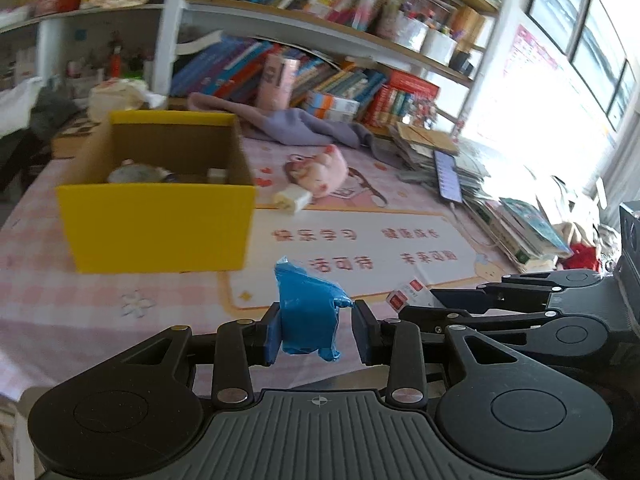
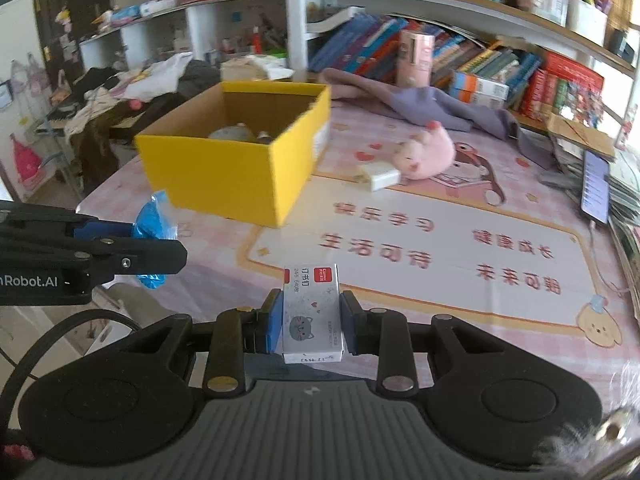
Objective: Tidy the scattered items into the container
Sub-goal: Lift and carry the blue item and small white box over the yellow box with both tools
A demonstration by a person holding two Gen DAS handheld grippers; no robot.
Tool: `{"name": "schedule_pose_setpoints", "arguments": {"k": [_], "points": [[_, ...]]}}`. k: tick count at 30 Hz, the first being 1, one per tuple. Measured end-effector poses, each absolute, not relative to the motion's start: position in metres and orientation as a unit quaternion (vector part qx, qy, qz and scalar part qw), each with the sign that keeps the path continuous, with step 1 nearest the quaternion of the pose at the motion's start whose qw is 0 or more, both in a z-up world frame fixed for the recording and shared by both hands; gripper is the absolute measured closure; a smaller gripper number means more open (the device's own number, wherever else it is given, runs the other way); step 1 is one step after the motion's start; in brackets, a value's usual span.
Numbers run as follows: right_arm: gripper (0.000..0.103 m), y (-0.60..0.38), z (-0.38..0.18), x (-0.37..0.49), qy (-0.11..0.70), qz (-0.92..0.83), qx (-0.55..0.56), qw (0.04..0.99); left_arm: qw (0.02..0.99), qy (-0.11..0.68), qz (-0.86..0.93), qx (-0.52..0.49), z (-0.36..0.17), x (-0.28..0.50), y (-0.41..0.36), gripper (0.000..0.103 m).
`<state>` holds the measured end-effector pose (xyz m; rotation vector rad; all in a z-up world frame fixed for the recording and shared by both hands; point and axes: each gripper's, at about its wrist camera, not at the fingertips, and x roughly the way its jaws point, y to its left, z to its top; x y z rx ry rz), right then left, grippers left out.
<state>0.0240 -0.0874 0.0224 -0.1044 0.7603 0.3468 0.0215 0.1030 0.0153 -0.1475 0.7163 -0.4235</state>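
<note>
A yellow cardboard box [image 1: 160,228] [image 2: 224,176] stands open on the pink table, with a grey round item and a small white piece inside. My left gripper [image 1: 318,334] is shut on a crumpled blue plastic bag [image 1: 308,312], also seen in the right wrist view [image 2: 154,220], held above the table short of the box. My right gripper [image 2: 312,320] is shut on a small white staple box [image 2: 312,312] with a cat print; it shows in the left wrist view [image 1: 406,298]. A pink plush toy [image 1: 324,170] [image 2: 430,152] and a white plug block [image 1: 294,199] [image 2: 380,176] lie right of the box.
A purple cloth [image 1: 288,122] lies behind the plush. A phone [image 1: 448,176] [image 2: 596,188] rests on stacked books at the right. Bookshelves [image 1: 320,28] fill the back. A printed desk mat [image 2: 420,256] covers the table middle.
</note>
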Motion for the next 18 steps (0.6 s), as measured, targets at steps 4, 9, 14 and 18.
{"name": "schedule_pose_setpoints", "arguments": {"k": [4, 9, 14, 18], "points": [[0.075, -0.072, 0.023, 0.025, 0.370, 0.178, -0.057, 0.910, 0.915, 0.345, -0.195, -0.078, 0.016, 0.018, 0.120, 0.069], [0.075, -0.060, 0.026, 0.027, 0.365, 0.183, -0.063, 0.911, 0.918, 0.338, -0.192, -0.079, 0.019, 0.017, 0.132, 0.069], [0.075, -0.049, 0.028, 0.030, 0.361, 0.191, -0.068, 0.910, 0.921, 0.333, -0.185, -0.083, 0.020, 0.017, 0.143, 0.069], [0.075, -0.044, 0.029, 0.032, 0.359, 0.196, -0.072, 0.910, 0.920, 0.335, -0.182, -0.089, 0.019, 0.019, 0.148, 0.069]]}}
